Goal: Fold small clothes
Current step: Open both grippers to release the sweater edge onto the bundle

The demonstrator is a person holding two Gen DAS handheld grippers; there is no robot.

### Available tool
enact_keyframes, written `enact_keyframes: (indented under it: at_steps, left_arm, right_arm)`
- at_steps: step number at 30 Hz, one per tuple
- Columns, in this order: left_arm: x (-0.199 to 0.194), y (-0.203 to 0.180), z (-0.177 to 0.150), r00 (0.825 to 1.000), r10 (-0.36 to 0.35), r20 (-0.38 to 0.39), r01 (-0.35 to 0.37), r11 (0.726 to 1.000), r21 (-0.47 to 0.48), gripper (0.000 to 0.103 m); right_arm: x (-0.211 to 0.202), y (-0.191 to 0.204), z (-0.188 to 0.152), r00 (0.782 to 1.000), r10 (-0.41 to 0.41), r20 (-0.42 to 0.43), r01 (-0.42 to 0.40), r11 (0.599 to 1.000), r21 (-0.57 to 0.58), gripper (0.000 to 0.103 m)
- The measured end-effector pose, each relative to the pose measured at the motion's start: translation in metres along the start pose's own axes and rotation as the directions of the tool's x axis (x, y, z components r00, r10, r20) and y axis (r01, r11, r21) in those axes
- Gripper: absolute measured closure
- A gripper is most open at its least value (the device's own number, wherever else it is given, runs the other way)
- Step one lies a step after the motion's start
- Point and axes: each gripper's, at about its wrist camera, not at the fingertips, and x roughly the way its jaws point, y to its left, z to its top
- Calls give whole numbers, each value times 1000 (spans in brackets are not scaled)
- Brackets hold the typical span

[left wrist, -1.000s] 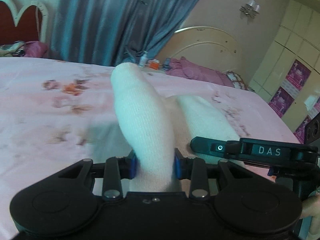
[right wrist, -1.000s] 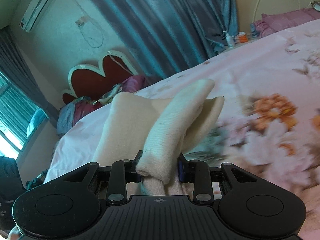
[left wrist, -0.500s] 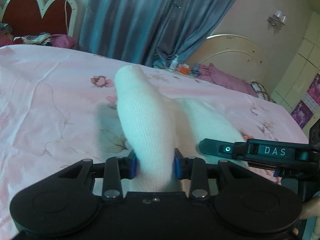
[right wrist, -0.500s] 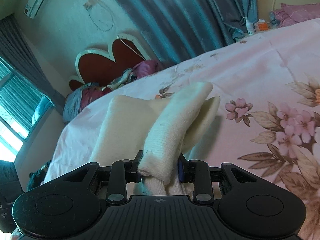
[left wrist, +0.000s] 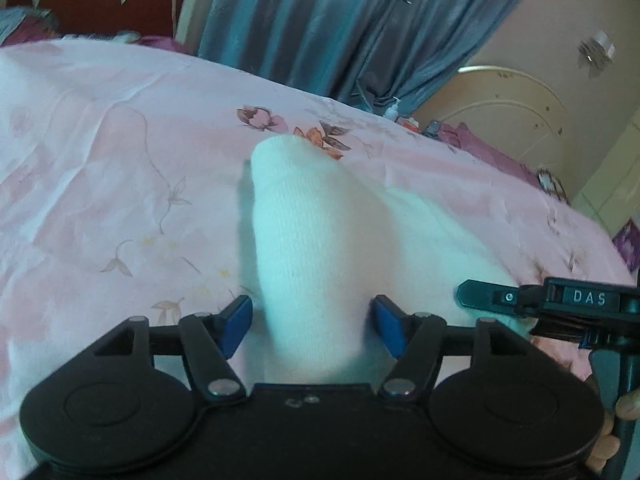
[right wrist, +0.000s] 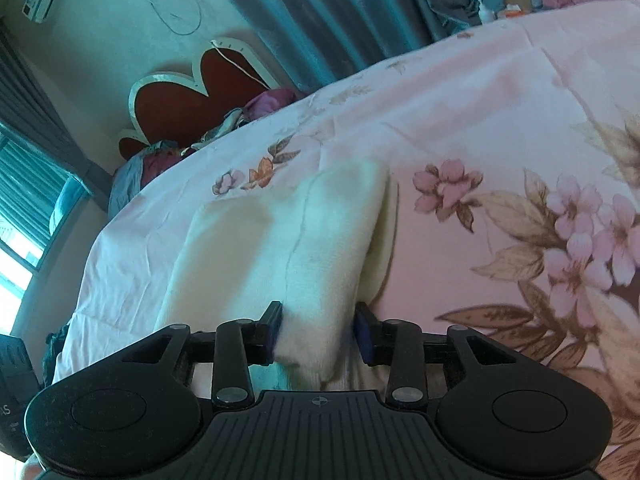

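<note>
Both claws have opened since 0.5 s ago. The left claw now stands w/ blue pads clear of the white sock, which lies folded on the pink floral bed. The right claw is likewise spread, pads just beside the sock, its cream fold flat on the bed. Blue curtain at far side.

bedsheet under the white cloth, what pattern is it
Pale pink bedsheet with pink flowers and brownish leaves, clearest in the right wrist view.
</note>
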Motion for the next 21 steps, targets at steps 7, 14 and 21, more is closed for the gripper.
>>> enact_keyframes:
  at_steps: [7,14,21]
  left_arm:
    - [-2,-2,19,996,35,76,-33,999,-27,42]
    - [30,-2,24,991,129,48,-128,992,-10,31]
    - [12,-10,23,985,162,57,-162,987,-4,34]
  right_arm:
    - [-4,15,4,992,-84,98,95,989,-115,50]
    - [33,14,12,973,-211,96,223,967,-128,61]
    - [9,10,14,979,-173,104,181,981,-75,61]
